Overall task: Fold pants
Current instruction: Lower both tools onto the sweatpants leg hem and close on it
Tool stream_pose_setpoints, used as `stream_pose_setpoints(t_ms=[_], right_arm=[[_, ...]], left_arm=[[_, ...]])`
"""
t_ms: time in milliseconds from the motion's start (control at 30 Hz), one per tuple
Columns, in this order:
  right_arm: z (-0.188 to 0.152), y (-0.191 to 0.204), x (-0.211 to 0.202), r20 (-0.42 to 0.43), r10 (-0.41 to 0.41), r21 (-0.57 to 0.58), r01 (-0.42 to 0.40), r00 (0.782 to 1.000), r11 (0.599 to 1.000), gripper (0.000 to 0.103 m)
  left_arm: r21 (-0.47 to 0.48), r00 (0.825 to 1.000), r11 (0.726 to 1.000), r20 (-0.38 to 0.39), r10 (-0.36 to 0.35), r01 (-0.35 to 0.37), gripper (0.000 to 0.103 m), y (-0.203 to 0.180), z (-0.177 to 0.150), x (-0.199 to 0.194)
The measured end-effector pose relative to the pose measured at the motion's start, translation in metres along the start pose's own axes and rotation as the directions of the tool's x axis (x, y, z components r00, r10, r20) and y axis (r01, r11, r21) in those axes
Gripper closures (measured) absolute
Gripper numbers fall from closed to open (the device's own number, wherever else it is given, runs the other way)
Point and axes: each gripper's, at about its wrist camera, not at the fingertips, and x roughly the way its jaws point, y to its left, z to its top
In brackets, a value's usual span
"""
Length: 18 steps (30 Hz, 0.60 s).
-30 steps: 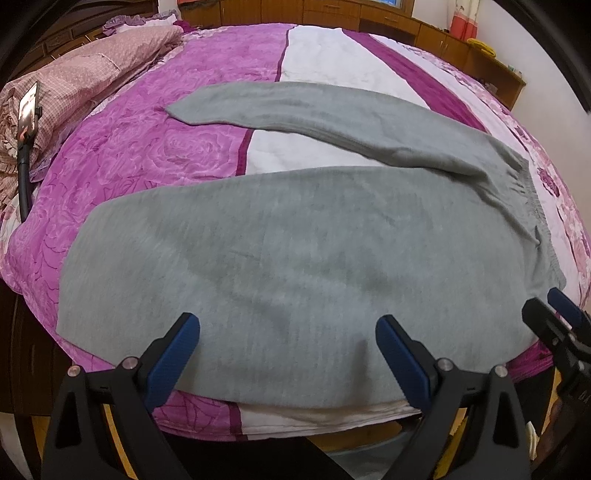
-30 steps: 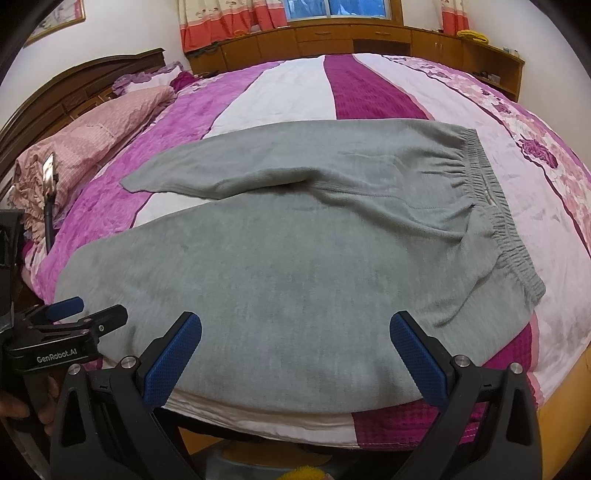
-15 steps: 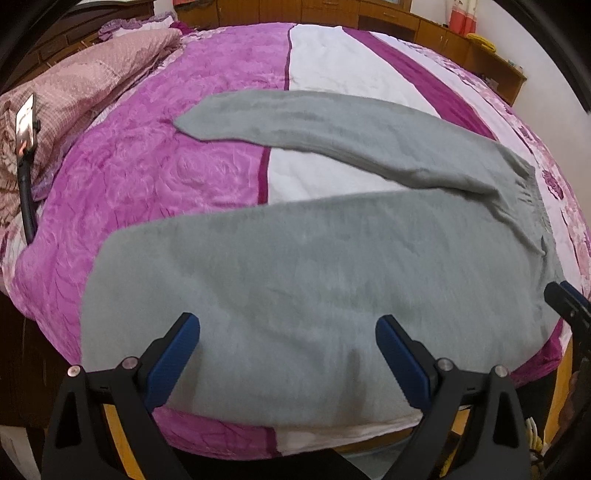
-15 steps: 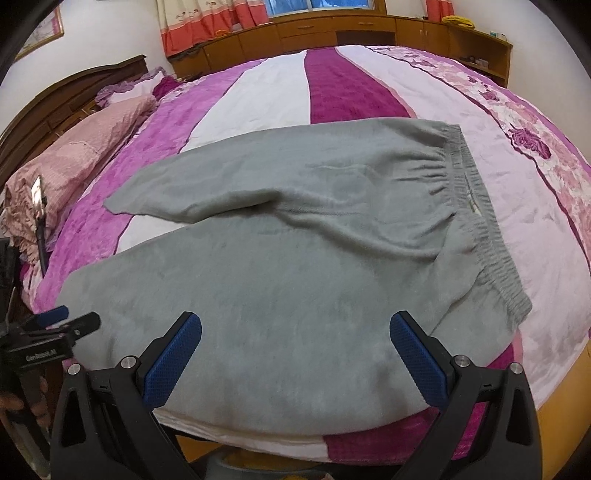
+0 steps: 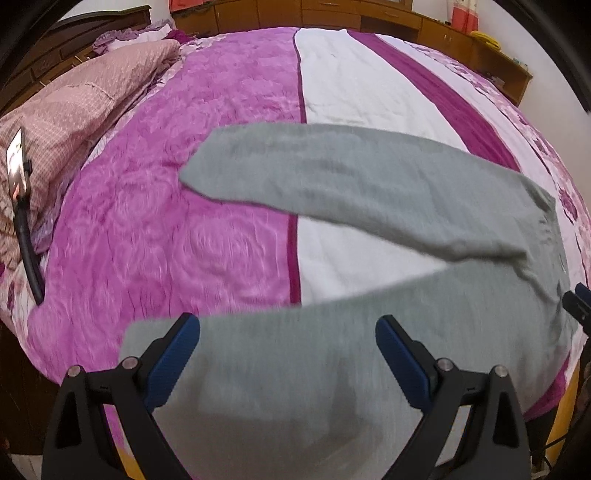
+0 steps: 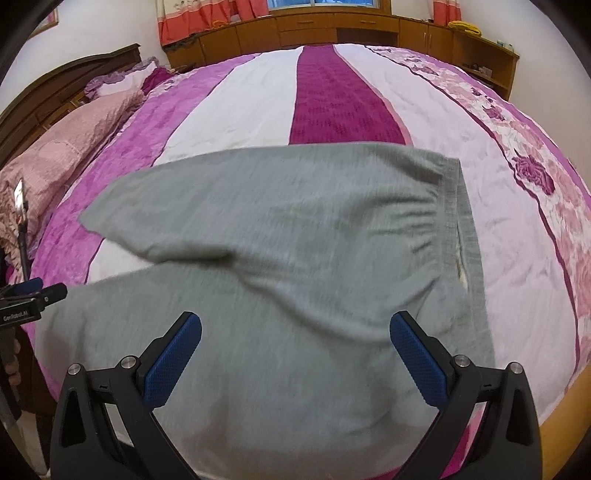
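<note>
Grey pants (image 5: 354,192) lie spread on the bed, legs splayed apart in a V, waistband (image 6: 465,236) to the right. The near leg (image 5: 295,369) runs along the bed's front edge under both grippers. My left gripper (image 5: 288,354) is open above that leg near its cuff end, nothing between its blue pads. My right gripper (image 6: 295,354) is open over the near leg close to the waistband, also holding nothing. The far leg (image 6: 207,214) points left toward the pillows. Each gripper's tip shows at the edge of the other's view.
The bed has a purple, white and maroon striped cover (image 6: 332,96). Pink pillows (image 5: 74,103) and a phone on a flexible stand (image 5: 16,166) sit at the left. Wooden cabinets (image 6: 332,29) line the far wall. A hand (image 6: 11,354) holds the left gripper.
Both grippers have moved forward and lower over the near leg, so the pants fill less of each view. Both stay open; the pants have not visibly shifted.
</note>
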Motion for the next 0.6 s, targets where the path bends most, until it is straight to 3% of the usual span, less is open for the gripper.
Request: stream_pose_setpoints(t_ms=[600], right_arm=[[0.098,-0.038,0.057,-0.040,-0.023,-0.002,0.023,0.999,1.000,0.004]], left_arm=[[0.053,0.999,0.999,-0.040,0.002,0.000,0.004,-0.001,0.104,0.053]])
